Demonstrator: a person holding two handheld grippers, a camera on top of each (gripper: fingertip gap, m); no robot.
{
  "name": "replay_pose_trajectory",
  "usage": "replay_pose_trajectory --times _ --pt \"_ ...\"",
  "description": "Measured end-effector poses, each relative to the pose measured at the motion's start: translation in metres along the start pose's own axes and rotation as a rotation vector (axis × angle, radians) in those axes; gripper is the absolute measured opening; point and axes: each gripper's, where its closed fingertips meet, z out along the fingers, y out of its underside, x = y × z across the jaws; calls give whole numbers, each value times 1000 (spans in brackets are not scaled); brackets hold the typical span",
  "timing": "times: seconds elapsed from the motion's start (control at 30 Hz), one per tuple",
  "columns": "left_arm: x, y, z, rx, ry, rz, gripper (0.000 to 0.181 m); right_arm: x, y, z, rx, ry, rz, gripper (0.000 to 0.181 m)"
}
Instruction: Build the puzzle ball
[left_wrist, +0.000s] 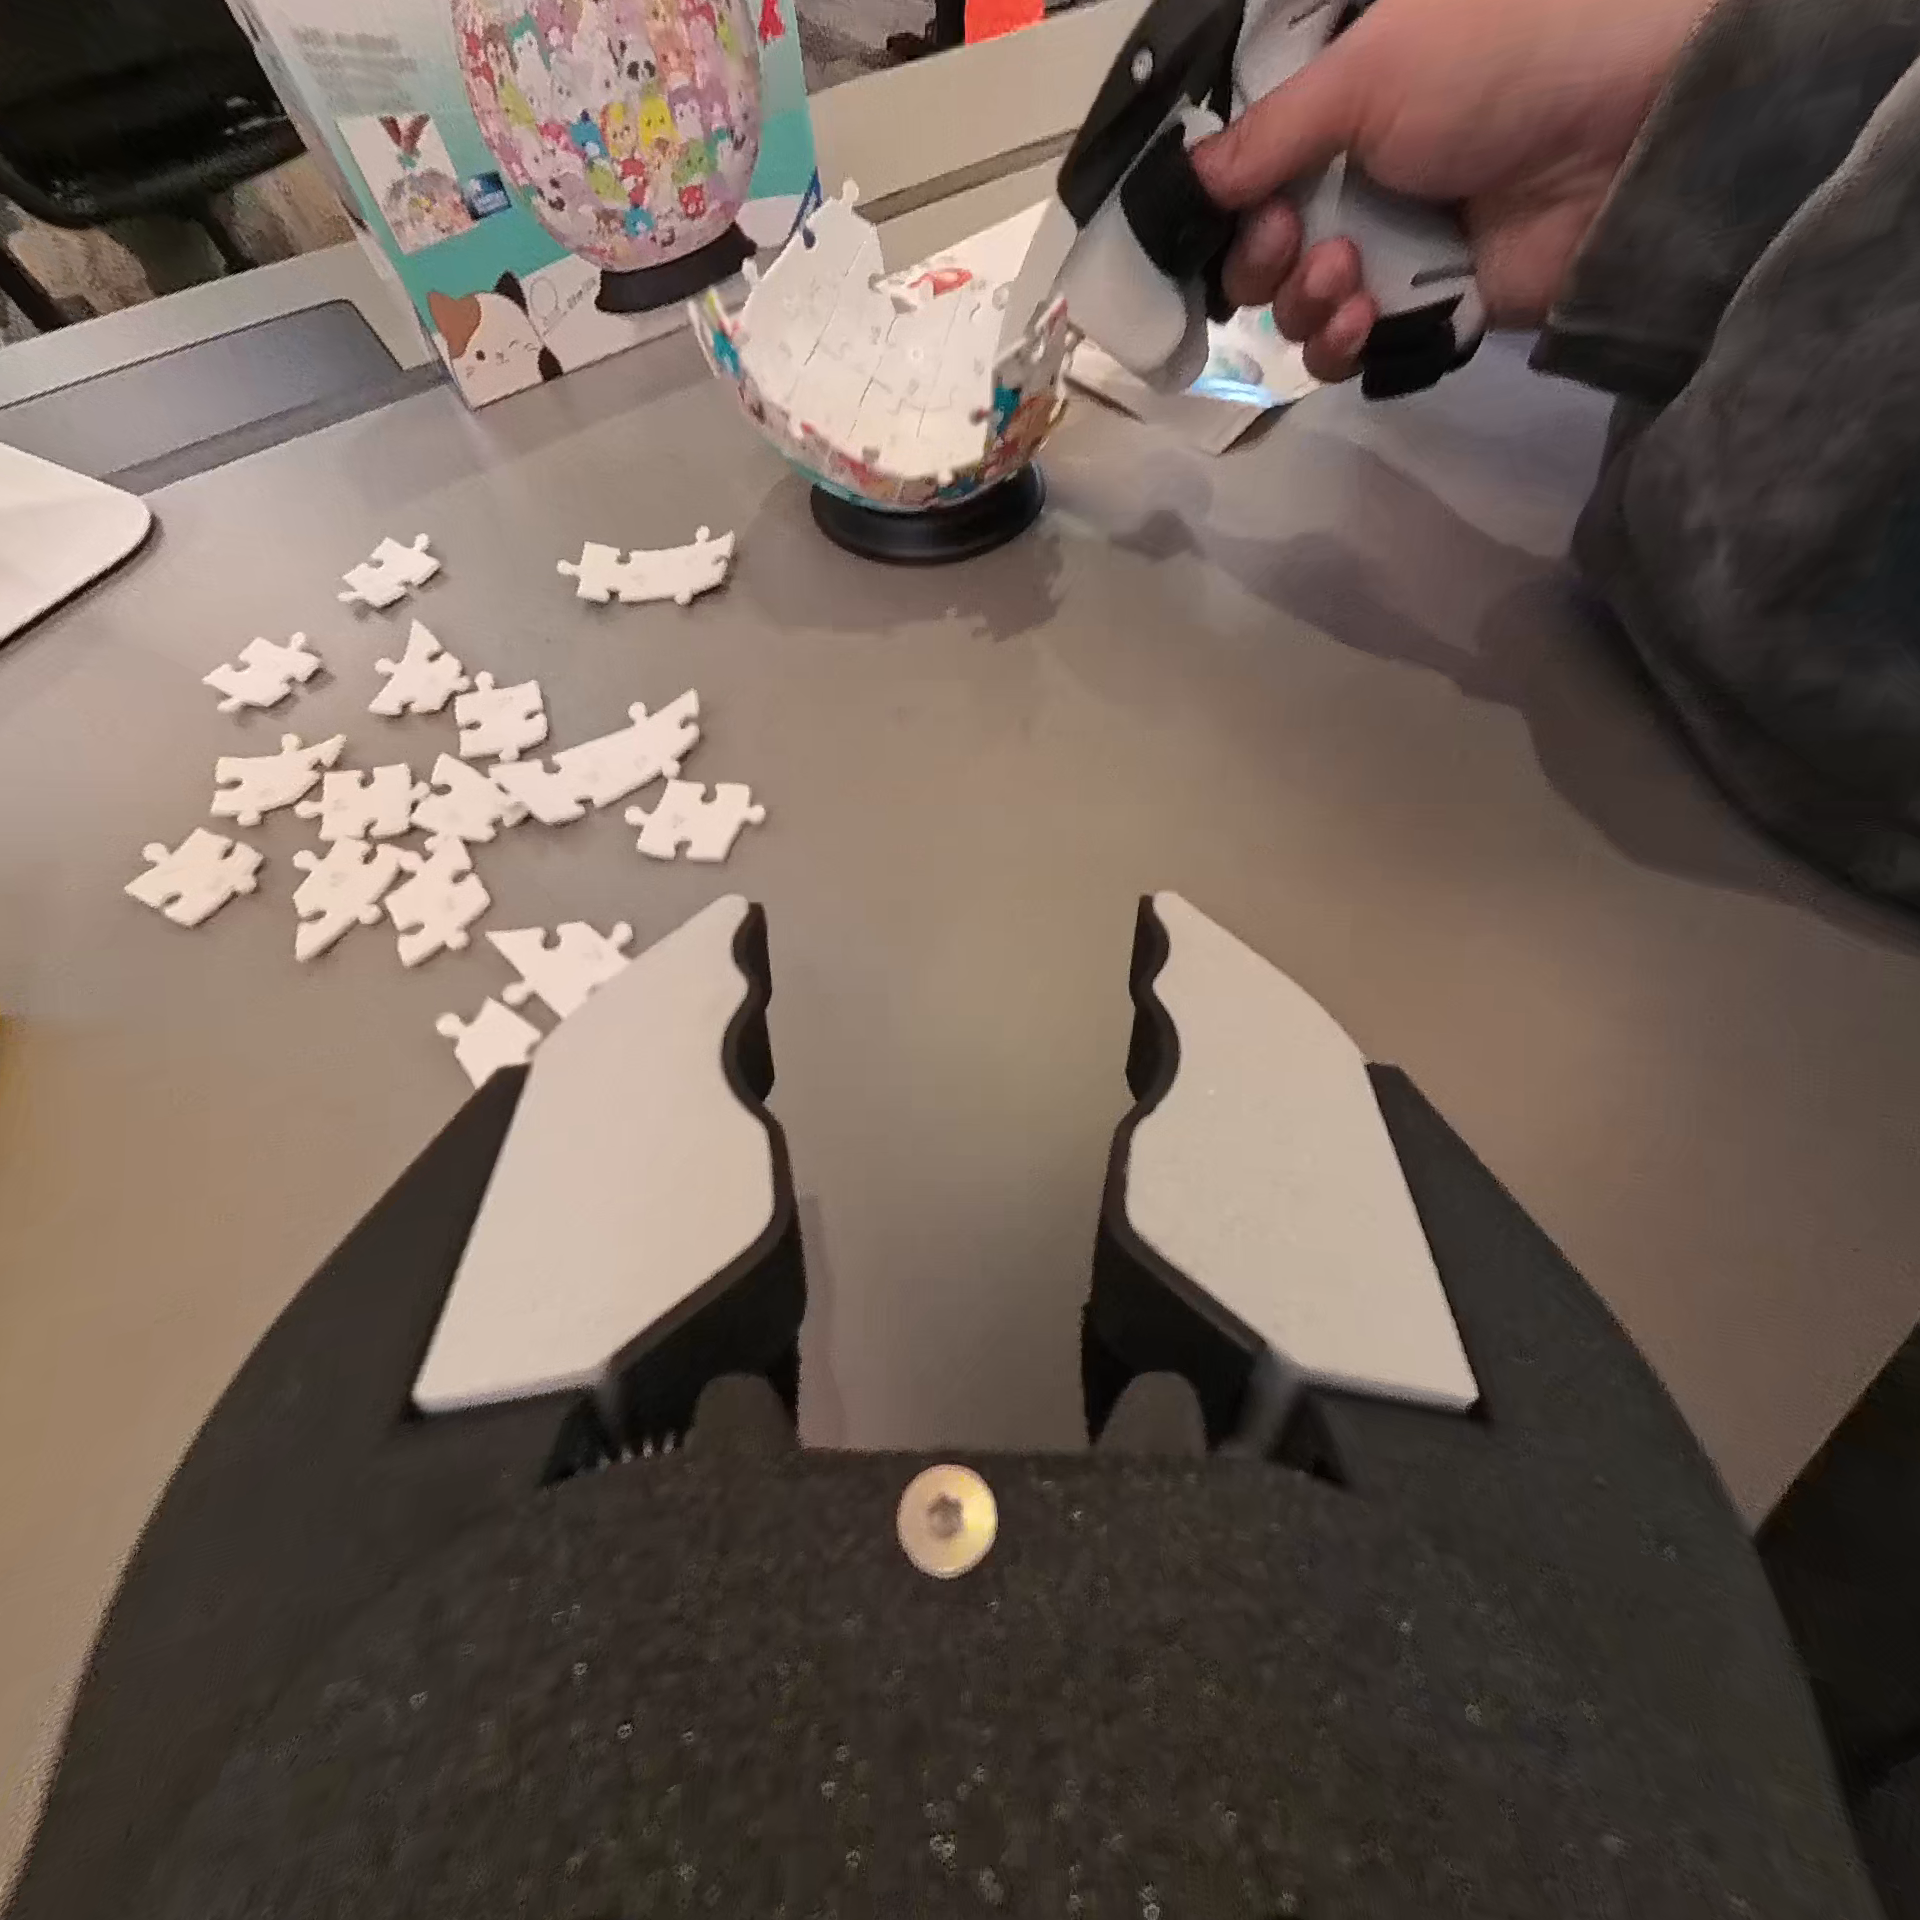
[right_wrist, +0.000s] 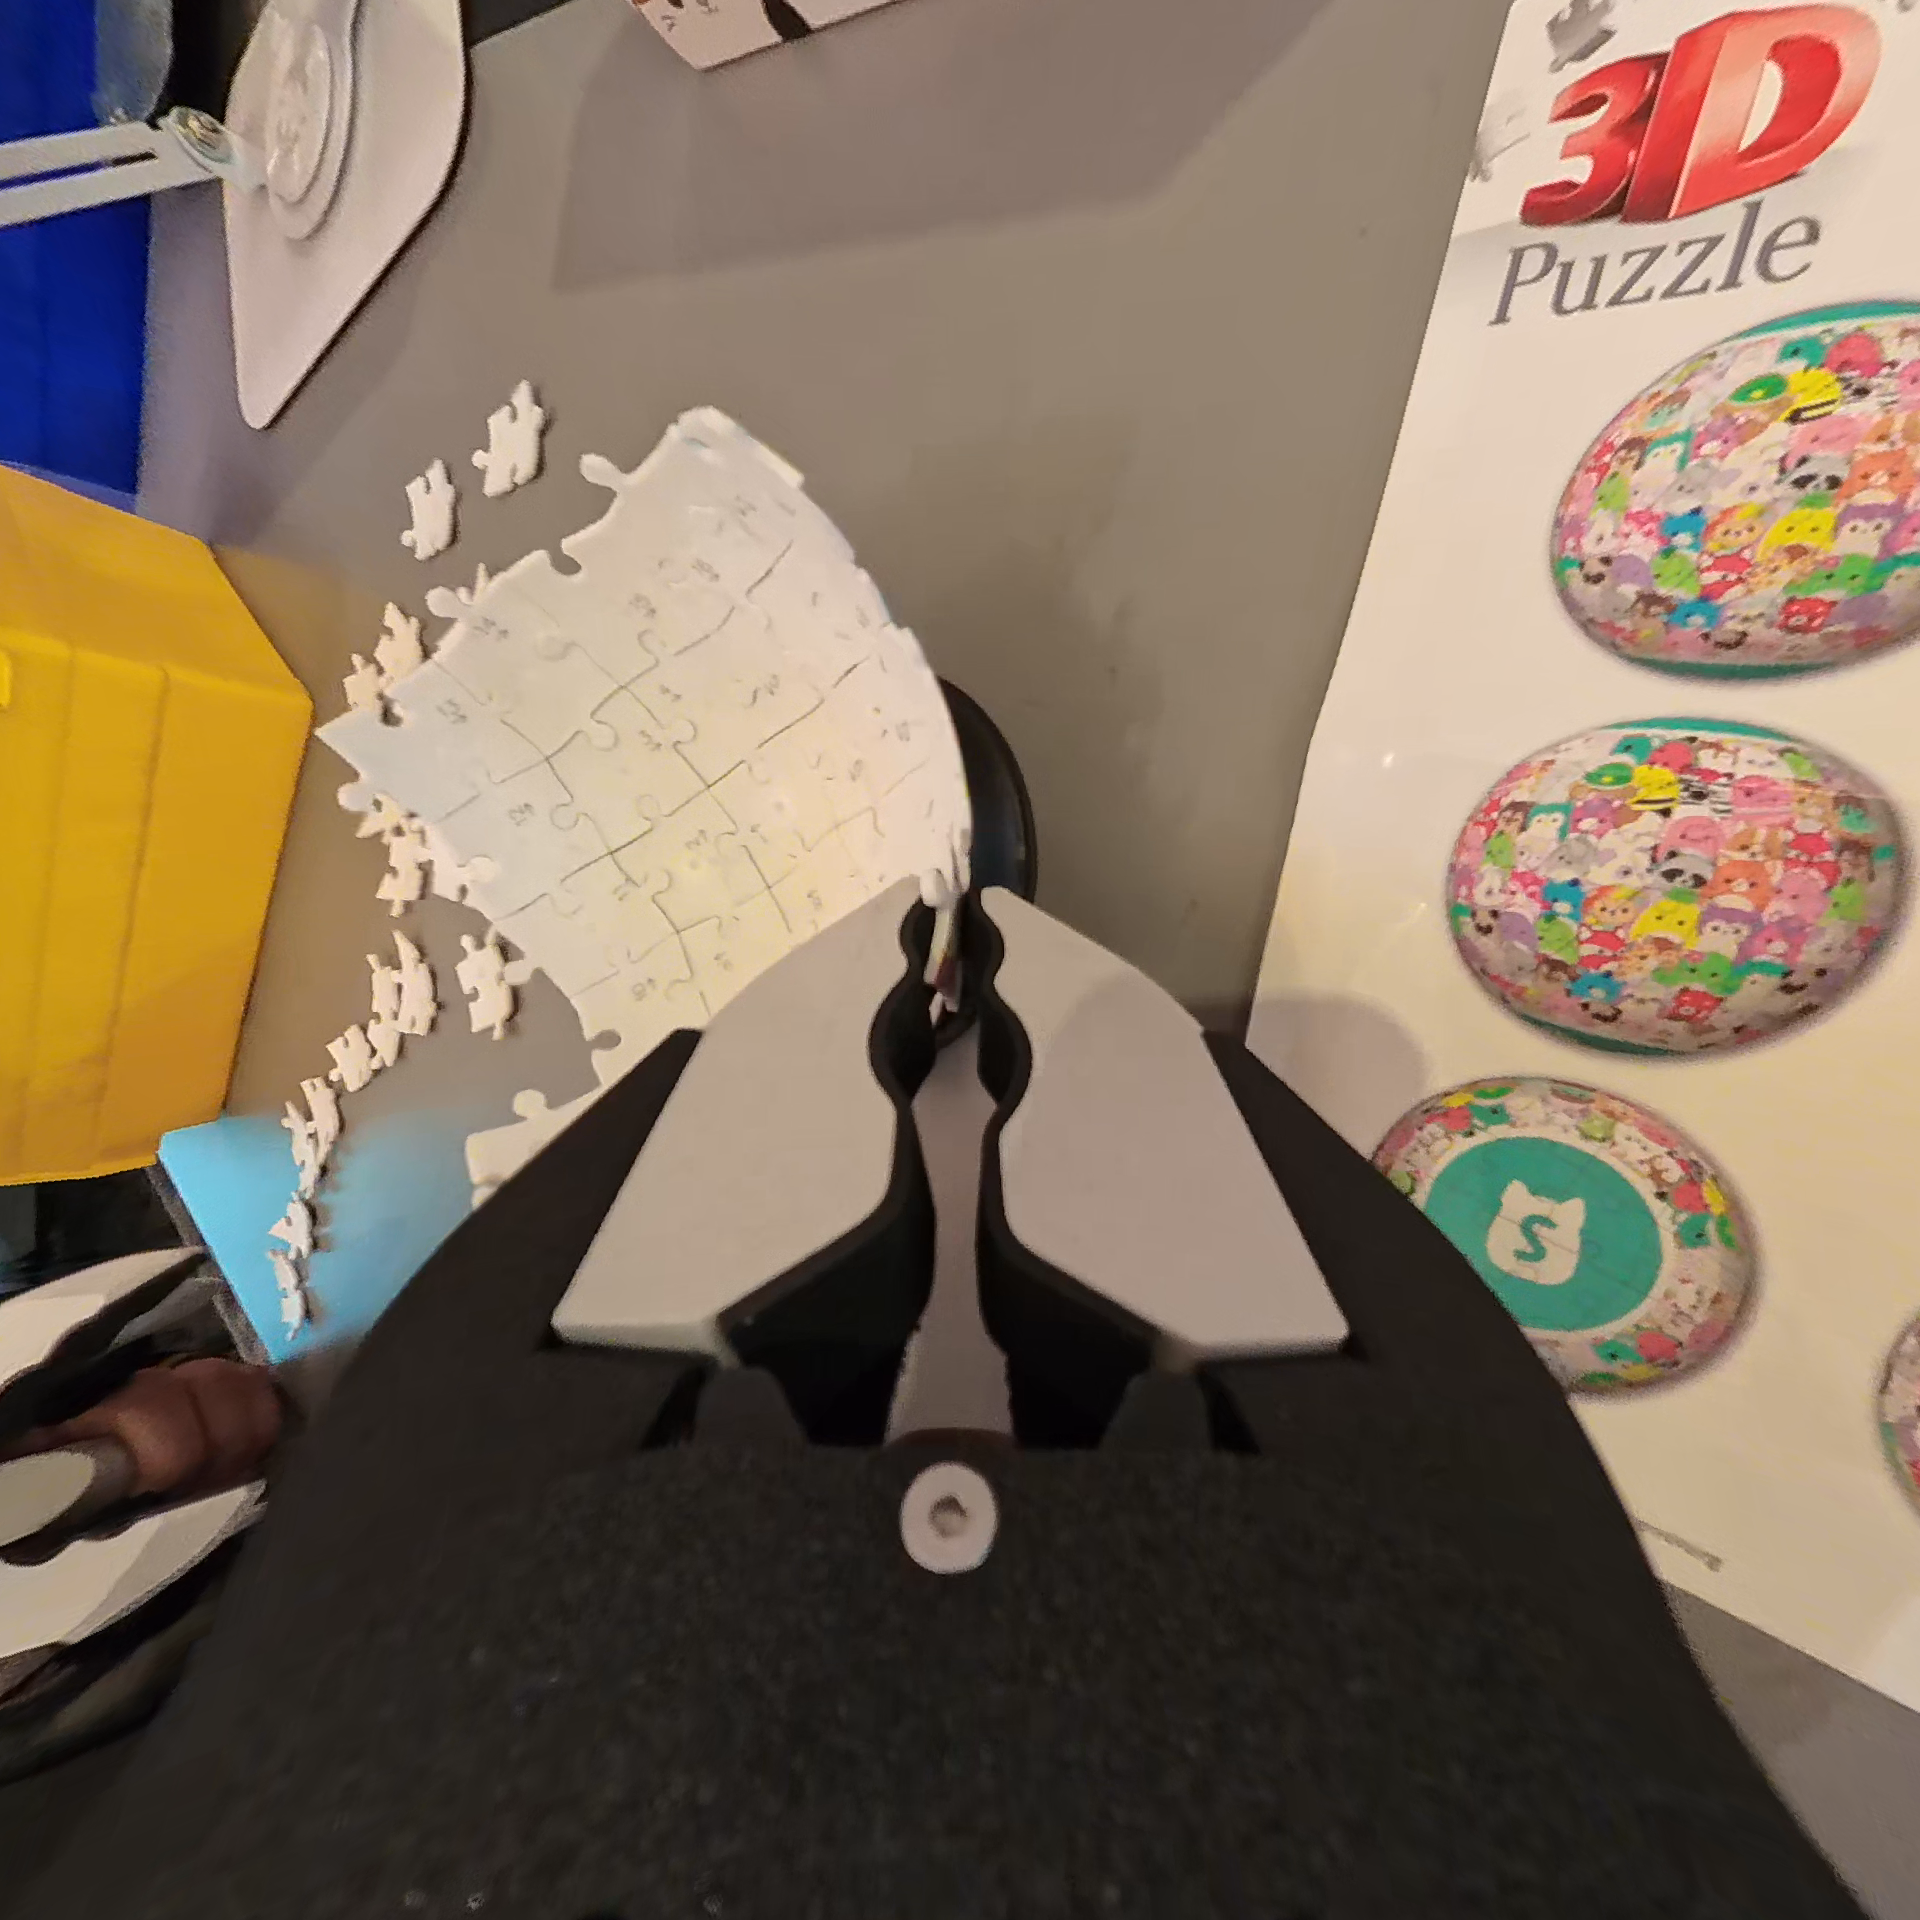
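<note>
My right gripper (right_wrist: 951, 925) is nearly closed, its tips pinching the rim of the half-built puzzle ball (left_wrist: 904, 384), or perhaps a piece seated there; I cannot tell which. The ball is an open shell, white inside and coloured outside, sitting on a black stand (left_wrist: 928, 514) on the grey tabletop (left_wrist: 1039, 748), just in front of the puzzle box (left_wrist: 540, 187). My left gripper (left_wrist: 951, 935) hangs wide open above bare tabletop, holding nothing. The loose pieces (left_wrist: 436, 800) lie scattered to its left, white backs up, well apart from the ball.

The risk, as I judge it, sits with the right gripper. The shell only rests on its stand (nothing else steadies it), so a sideways tug or too hard a squeeze at the rim could tip it off, or spring the tabs of neighbouring pieces and open a seam. The tall jagged section at the far side looks the most likely to flex loose. My left gripper could also bring trouble: the pieces are flat and overlapping, so a careless pick might drag several along or push them toward the tabletop edge.
</note>
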Motion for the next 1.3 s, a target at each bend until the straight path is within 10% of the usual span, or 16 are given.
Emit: replay_pose_trajectory --times 0.5,0.9,1.3 --pt "-41 -83 90 -77 101 -157 61 -4 -7 -26 47 -65 -62 25" --pt "-47 -74 180 -214 5 -569 64 -21 43 -82 315 -2 -289 25" --pt "-66 -80 189 -208 -179 -566 7 -29 64 -84 289 -40 -308 25"
